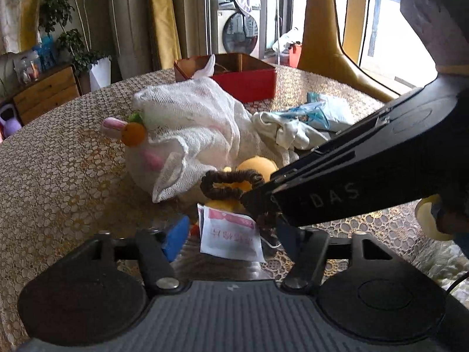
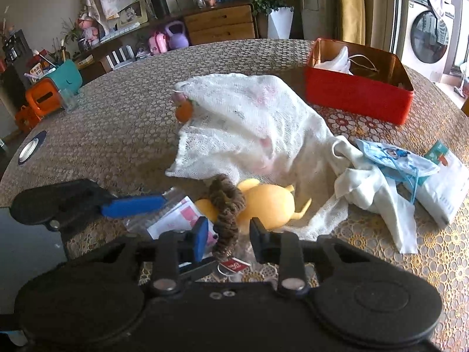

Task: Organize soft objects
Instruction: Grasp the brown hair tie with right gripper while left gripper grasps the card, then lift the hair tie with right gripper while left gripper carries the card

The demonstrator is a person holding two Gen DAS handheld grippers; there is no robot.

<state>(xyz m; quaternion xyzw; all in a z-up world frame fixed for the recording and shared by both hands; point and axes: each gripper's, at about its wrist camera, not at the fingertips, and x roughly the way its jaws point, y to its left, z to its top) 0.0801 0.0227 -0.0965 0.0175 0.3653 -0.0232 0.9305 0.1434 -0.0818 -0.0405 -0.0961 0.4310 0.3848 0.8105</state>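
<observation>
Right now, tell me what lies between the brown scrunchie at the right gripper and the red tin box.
The brown knitted scrunchie sits between the right gripper's fingers. Between it and the red tin box lie the yellow plush toy and the heaped white gauze cloth.

You had a brown scrunchie (image 2: 227, 205) lying over a yellow plush (image 2: 271, 202). Beside them the gauze cloth (image 2: 249, 117) was white with an open weave, and pink showed faintly through it. The carrot (image 1: 134, 134) on the bunny was orange with a green top, its ear (image 1: 112, 124) pink and white. The box (image 2: 356, 92) was red outside, coppery inside. The tablecloth (image 2: 117, 111) was a beige and gold lace of small rings. The packet (image 1: 231, 234) was white with a pink band. The left gripper's finger pad (image 2: 133, 205) was blue
</observation>
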